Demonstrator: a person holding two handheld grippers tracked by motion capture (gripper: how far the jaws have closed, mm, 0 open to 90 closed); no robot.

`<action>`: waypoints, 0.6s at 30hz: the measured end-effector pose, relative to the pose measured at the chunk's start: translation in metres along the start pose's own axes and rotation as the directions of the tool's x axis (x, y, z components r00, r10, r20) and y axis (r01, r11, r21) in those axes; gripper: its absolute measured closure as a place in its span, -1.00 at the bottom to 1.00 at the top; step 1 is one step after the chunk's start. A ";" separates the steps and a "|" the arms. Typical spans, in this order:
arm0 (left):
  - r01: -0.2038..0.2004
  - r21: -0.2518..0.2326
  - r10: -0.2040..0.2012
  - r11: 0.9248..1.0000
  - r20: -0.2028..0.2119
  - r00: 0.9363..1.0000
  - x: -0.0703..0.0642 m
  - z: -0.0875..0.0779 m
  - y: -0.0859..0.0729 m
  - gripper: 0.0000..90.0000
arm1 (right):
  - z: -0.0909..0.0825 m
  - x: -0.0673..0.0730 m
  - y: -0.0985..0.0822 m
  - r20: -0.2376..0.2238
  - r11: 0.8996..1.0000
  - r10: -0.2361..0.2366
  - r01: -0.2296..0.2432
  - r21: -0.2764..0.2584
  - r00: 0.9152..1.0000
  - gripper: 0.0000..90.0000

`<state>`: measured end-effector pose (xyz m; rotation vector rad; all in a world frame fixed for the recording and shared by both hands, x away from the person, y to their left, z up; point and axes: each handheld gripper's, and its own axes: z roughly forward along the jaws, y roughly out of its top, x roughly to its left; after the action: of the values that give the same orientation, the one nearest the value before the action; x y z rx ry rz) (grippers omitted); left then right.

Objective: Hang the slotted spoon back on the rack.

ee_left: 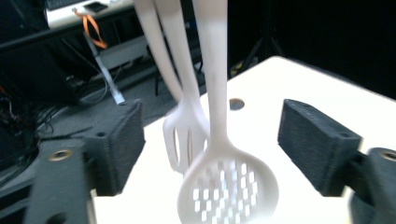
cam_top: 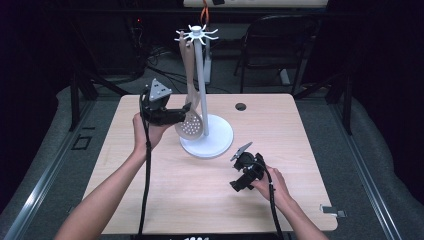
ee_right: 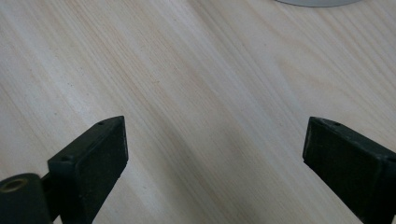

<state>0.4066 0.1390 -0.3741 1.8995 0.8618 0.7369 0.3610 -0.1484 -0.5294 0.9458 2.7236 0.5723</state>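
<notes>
A white rack (cam_top: 202,100) stands on the worktop (cam_top: 165,200), w/ a round foot and a tall pole. Two pale spoons hang from the hooks at its top.

One is a spoon w/ holes (ee_left: 228,189). In the left tool view it hangs right in front, w/ its round end low down btwn the 2 black jaws. The left tool (cam_top: 186,111) has its jaws wide open. They stand apart on both sides of the spoon w/ holes and the pads don't press on it. So the left tool holds nothing.

Just behind it hangs a spoon w/ slots (ee_left: 184,140). It is a bit more to the left in that view, near the left jaw but not touching it.

In the high view the left tool is held up above the worktop, just left of the pole. Its tips point at the spoon's round end (cam_top: 190,127), which hangs low, near the rack's foot.

The right tool (cam_top: 239,184) is down low over the worktop, well apart from the rack, towards the person. Its jaws are wide open too, w/ bare wood (ee_right: 210,93) btwn them. It holds nothing.
</notes>
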 end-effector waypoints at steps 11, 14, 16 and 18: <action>0.015 0.107 -0.015 0.994 0.006 1.000 0.002 -0.029 -0.059 -0.70 | 0.001 0.001 0.000 0.004 1.000 -0.005 0.005 0.011 1.000 -0.86; 0.031 0.131 -0.033 0.991 0.011 0.999 0.000 -0.033 -0.078 -0.72 | 0.002 0.002 0.000 0.008 1.000 -0.004 0.003 0.011 1.000 -0.86; 0.045 0.151 -0.048 0.988 0.017 0.999 -0.001 -0.035 -0.091 -0.73 | 0.001 0.001 0.001 0.012 1.000 -0.012 0.012 0.020 1.000 -0.86; 0.073 0.164 -0.078 0.984 0.027 0.997 -0.002 -0.036 -0.104 -0.73 | 0.002 0.001 0.000 0.012 1.000 -0.011 0.011 0.017 1.000 -0.86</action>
<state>0.3499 0.1919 -0.4520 2.0051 0.9931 0.6022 0.3609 -0.1470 -0.5308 0.9346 2.7258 0.5403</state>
